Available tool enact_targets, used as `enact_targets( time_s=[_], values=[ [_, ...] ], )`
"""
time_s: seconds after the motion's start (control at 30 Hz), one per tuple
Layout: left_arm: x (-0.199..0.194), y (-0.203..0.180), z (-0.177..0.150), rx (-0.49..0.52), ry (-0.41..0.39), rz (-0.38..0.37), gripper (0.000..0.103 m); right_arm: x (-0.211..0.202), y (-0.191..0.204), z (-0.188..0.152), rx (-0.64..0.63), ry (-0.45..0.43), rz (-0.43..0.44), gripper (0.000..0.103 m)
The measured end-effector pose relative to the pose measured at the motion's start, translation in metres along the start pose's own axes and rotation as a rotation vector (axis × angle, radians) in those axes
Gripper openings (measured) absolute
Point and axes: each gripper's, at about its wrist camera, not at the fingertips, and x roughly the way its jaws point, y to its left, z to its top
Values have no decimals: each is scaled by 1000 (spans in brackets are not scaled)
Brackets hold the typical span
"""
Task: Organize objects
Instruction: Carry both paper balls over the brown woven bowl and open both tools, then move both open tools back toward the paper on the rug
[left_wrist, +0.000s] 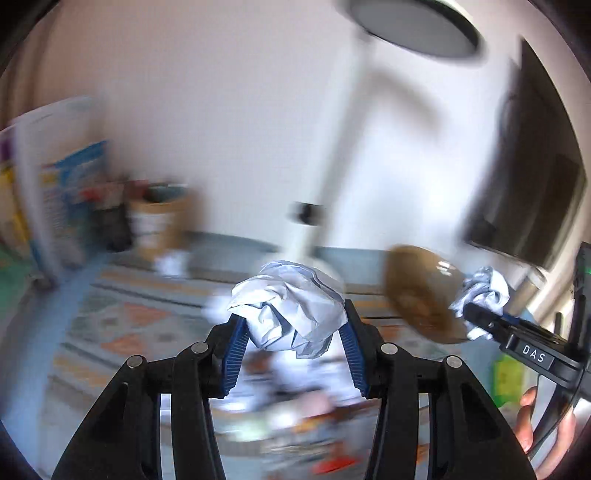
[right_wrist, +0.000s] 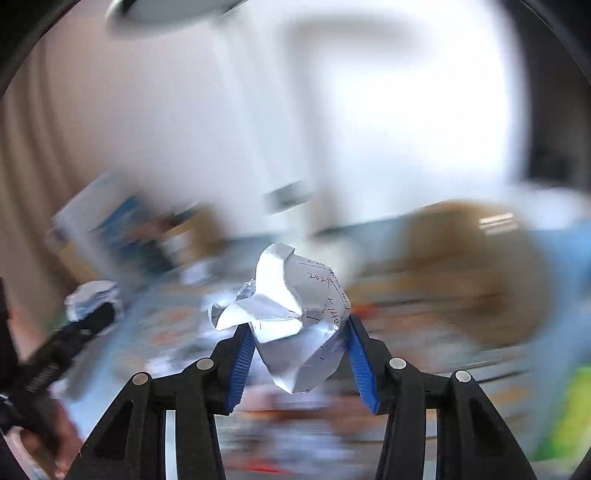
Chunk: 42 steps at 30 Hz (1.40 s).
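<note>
A crumpled white paper ball (left_wrist: 291, 306) sits clamped between the blue pads of the left gripper (left_wrist: 291, 332), held up above a patterned rug (left_wrist: 122, 317). A second crumpled paper (right_wrist: 295, 317) — with handwriting on it — is pinched in the right gripper (right_wrist: 299, 350). Beyond, heavily blurred, lies a brown rounded object (left_wrist: 421, 291) — possibly a bowl.

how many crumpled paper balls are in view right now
3, maybe more: one paper ball in the left gripper, one written-on ball in the right gripper, and a blurry third ball on the table by the cup. Blur may hide others.
</note>
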Motion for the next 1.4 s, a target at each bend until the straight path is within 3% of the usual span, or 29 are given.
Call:
enact_targets(
  time_s=[0.13, 0.23, 0.43, 0.47, 0.5, 0.53, 0.6, 0.73, 0.83, 1.0, 1.1, 1.23, 1.4],
  values=[
    [46, -81, 9, 83, 62, -96, 45, -27, -95, 9, 99, -47, -164, 48],
    [89, -118, 17, 121, 93, -79, 48, -23, -140, 18, 165, -44, -214, 50],
    [151, -146, 25, 128, 169, -109, 50, 19, -180, 37, 231, -17, -243, 51],
    [154, -149, 24, 135, 168, -123, 60, 22, -183, 39, 238, -11, -238, 51],
    [157, -151, 24, 145, 167, -141, 85, 25, -187, 40, 246, -9, -230, 56],
    [157, -153, 24, 158, 170, -152, 96, 24, -189, 38, 252, -5, -231, 69],
    [155, -154, 26, 149, 140, -148, 102, 24, -199, 38, 281, -36, -234, 71],
    [133, -136, 28, 83, 111, -174, 102, 9, -209, 28, 322, -83, -227, 72],
    [90, -112, 30, 37, 38, -182, 102, -5, -205, 19, 325, -93, -215, 72],
    [8, -68, 24, 20, -76, -117, 102, -33, -164, 2, 254, -117, -170, 75],
    [-41, -29, 6, 11, -134, 7, 102, -43, -128, -15, 183, -136, -134, 93],
    [-74, 31, -29, -63, -157, 181, 102, -38, -86, -54, 81, -147, -137, 94],
    [-65, 94, -78, -121, -105, 326, 102, -12, -56, -97, 14, -116, -66, 94]
  ],
)
